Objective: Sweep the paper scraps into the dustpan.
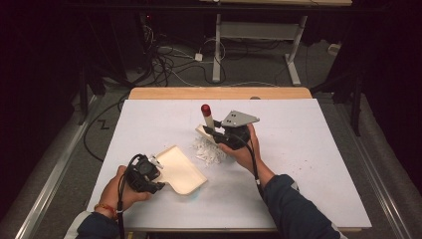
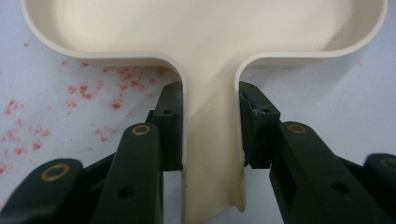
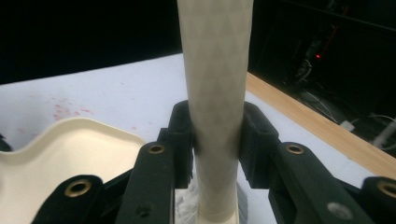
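Gripping empty dustpan [image 2: 210, 42] handle, left claw [image 2: 210, 126].

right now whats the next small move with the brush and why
Probably sweep the brush toward the dustpan: the right hand-held gripper grips its handle, the white scraps lie beside the pan's open edge, and the left hand-held gripper clamps the pan's handle.
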Demonstrator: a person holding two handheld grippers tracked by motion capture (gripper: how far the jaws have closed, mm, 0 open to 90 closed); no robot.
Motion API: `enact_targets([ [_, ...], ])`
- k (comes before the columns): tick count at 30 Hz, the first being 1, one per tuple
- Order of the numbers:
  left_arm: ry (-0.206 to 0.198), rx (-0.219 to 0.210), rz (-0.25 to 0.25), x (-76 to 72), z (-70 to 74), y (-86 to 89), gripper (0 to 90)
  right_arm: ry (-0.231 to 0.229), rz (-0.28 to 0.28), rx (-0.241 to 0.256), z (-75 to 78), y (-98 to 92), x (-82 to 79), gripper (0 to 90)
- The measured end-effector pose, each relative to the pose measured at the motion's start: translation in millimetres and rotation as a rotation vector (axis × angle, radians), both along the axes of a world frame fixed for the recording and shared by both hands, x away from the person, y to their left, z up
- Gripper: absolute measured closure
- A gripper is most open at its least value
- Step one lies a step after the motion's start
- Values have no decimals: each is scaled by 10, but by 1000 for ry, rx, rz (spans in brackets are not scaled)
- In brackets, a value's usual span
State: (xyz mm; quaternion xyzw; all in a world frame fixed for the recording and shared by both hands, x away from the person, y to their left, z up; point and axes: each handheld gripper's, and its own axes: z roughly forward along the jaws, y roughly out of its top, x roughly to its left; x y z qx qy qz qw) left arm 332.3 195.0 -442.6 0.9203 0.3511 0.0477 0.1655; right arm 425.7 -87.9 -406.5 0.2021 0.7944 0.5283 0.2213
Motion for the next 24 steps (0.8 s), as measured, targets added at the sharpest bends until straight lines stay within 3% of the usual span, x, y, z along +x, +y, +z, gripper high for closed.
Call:
enact_targets([
  [6,3,1,-2,42,-6,-28,631,3,31,4,-14,80,-97,696],
  [15,10,15,-11,119,-21,-109,630,5,137,5,9,231,-310,701],
  [24,7,33,-25,143,-13,-194,630,-12,189,-10,75,332,-446,706],
])
